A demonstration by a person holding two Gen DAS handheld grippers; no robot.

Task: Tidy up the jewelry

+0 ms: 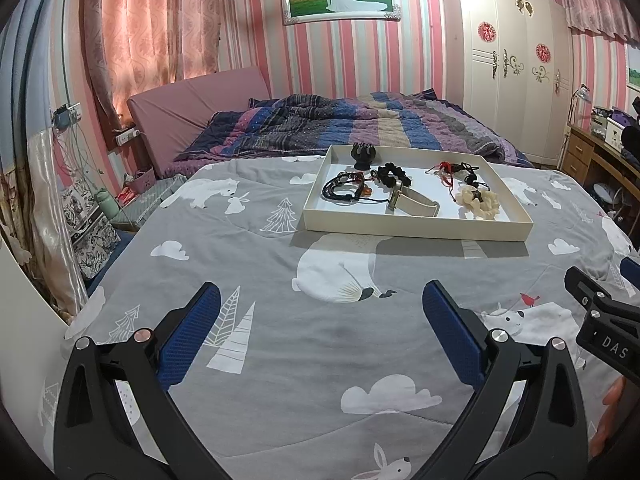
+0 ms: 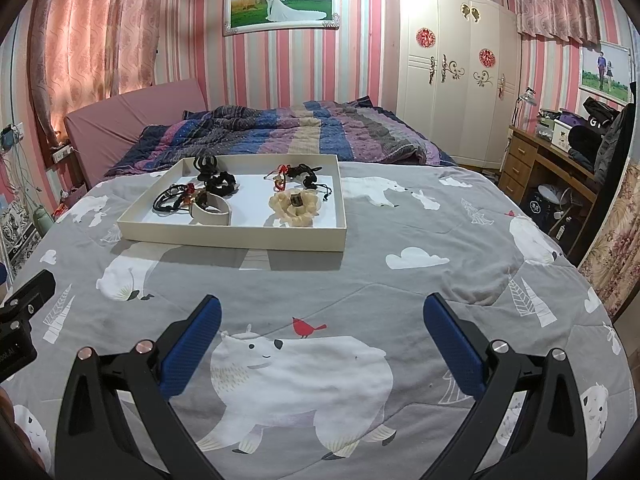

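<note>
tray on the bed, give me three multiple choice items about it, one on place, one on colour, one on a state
1. Where does the tray sit?
A. on the grey bedspread
B. on the desk
C. on the floor

2. What colour is the scrunchie nearest the tray's front right corner?
A. green
B. cream
C. blue

3. How do the left gripper and right gripper stand?
A. both shut on jewelry
B. one open, one shut
C. both open, holding nothing

Answers: 1 A, bear-print fabric shows all around the tray; 2 B, it is pale cream beside the black pieces; 3 C, each view shows a wide gap with only bedspread between the fingers.
</note>
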